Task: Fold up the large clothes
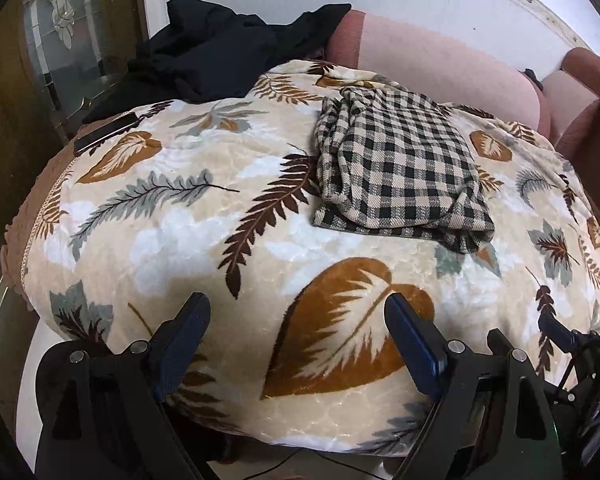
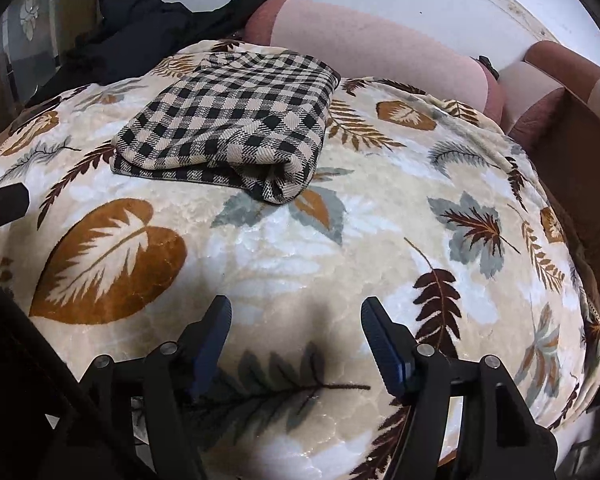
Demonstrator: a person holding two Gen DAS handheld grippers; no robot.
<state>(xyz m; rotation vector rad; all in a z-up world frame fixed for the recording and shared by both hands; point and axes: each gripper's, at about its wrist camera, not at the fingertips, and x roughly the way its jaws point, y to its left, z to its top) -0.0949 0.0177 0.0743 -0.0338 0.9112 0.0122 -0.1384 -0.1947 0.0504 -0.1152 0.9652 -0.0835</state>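
A black-and-beige checked garment (image 1: 396, 168) (image 2: 232, 124) lies folded into a thick rectangle on a leaf-patterned blanket (image 1: 188, 216) (image 2: 340, 248). My left gripper (image 1: 296, 304) hovers over the blanket's near part, short of the garment, open with nothing between its fingers. My right gripper (image 2: 296, 306) is also open and empty, over the blanket in front of the garment's folded corner. Part of the left gripper's finger (image 2: 4, 200) shows at the left edge of the right wrist view.
A heap of black clothes (image 1: 220, 48) (image 2: 152, 28) lies behind the blanket at the back left. A pink sofa back (image 1: 440, 60) (image 2: 372, 48) runs along the rear. A dark flat phone-like object (image 1: 106, 132) rests at the blanket's left edge, near a glass door (image 1: 60, 40).
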